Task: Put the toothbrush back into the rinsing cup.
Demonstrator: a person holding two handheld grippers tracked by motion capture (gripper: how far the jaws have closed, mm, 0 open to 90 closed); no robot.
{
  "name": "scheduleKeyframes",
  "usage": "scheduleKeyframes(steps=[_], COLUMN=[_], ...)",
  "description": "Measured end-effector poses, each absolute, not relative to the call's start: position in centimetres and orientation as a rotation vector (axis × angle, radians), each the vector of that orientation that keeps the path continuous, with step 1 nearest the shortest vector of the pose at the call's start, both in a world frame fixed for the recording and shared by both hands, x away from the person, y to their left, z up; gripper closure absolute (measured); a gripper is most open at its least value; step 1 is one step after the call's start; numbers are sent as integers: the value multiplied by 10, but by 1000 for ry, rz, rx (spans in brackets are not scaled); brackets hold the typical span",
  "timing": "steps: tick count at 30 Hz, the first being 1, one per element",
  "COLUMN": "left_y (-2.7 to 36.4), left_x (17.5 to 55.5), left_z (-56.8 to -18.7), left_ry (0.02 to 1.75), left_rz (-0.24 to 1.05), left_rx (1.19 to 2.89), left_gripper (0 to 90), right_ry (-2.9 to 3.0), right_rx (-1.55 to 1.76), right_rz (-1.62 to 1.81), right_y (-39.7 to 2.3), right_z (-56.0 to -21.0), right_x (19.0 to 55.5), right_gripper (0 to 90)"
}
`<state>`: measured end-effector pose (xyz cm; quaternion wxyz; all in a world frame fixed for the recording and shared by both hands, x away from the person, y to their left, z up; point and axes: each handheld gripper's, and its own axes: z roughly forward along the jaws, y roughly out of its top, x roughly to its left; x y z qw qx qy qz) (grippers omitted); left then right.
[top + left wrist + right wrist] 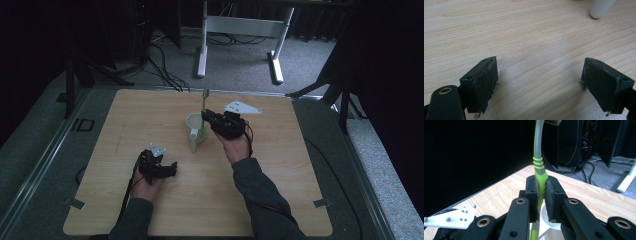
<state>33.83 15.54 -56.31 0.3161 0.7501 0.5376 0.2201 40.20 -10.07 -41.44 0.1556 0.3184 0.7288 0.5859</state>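
Note:
A white mug (194, 123) stands near the middle of the wooden table (280, 165), its handle (600, 8) pointing toward the person. A green and grey toothbrush (204, 102) stands upright in the mug. My right gripper (208, 118) is shut on the toothbrush's green handle, just above the mug's rim. In the right gripper view both pads (533, 188) of the right gripper (542, 185) press on the toothbrush (539, 165), with the mug (547, 216) below. My left gripper (171, 168) rests low over the table, nearer the person. The left gripper (540, 62) is open, bare wood between its jaws.
The table's far edge (200, 91) lies a little behind the mug. Beyond it, on the grey carpet, stand a white desk frame (240, 27) and loose black cables (165, 70). Dark stands and curtains flank both sides.

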Motion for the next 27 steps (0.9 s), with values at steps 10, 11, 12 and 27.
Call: scheduleKeyframes(steps=[10,11,12,27], left_y=[155,155,155,155], left_x=[338,338,338,338], left_z=[-563,-563,-563,-563], left_ry=[1415,1415,1415,1414], left_rz=[581,580,580,580], left_rx=[1975,1976,1976,1976], left_gripper=[146,146,146,146], right_ry=[2063,2058,2055,2027], right_rx=[907,905,906,935], right_rz=[1695,1698,1703,1731], right_y=[-96,-95,-95,-94], right_z=[-416,-416,-417,-420], right_x=[408,408,409,414], right_gripper=[814,814,814,813])
